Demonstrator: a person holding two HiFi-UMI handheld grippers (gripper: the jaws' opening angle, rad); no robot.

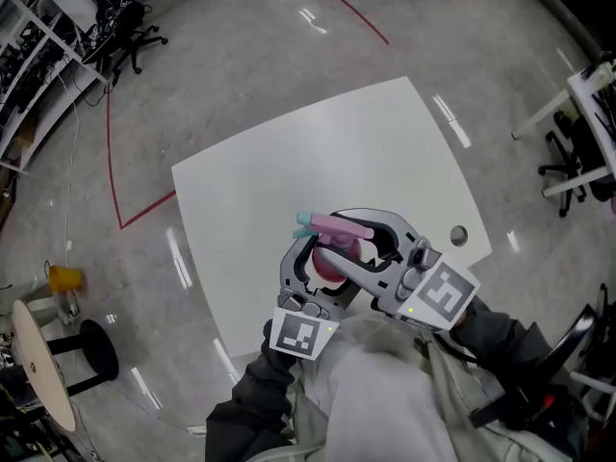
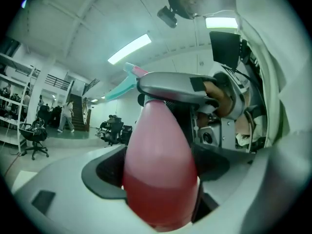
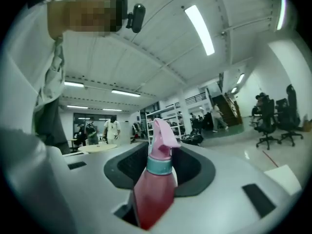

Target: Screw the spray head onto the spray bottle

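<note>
On my head feed, the left gripper (image 1: 310,269) and the right gripper (image 1: 364,243) meet just off the near edge of the white table (image 1: 327,142). A pink spray bottle (image 1: 330,264) is caught between them, above the wearer's grey clothing (image 1: 375,393).

I read the left fingers as spread wide but filled. In the left gripper view the bottle's rounded body sits squarely between the two dark pads (image 2: 105,172) and presses on both. Its lower part is darker with pink liquid. Just beyond those fingertips, at the bottle's neck, one grey finger of the right gripper crosses from the right. The teal trigger (image 2: 119,87) pokes out past that finger to the left.

In the right gripper view I see the fingers set narrow, closed at the teal collar (image 3: 159,165), where the pink spray head (image 3: 162,133) sits on top of the bottle. The head rises beyond the fingertips, and the bottle's body runs back toward the camera between the finger bases. Whether the thread is turned fully home, I cannot tell.

Both grippers point roughly level. The left one's marker cube (image 1: 300,337) sits closest to the wearer's dark sleeve (image 1: 255,393). Beyond the table, a red tape line (image 1: 358,17) crosses the glossy floor near black office chairs (image 1: 130,37).
</note>
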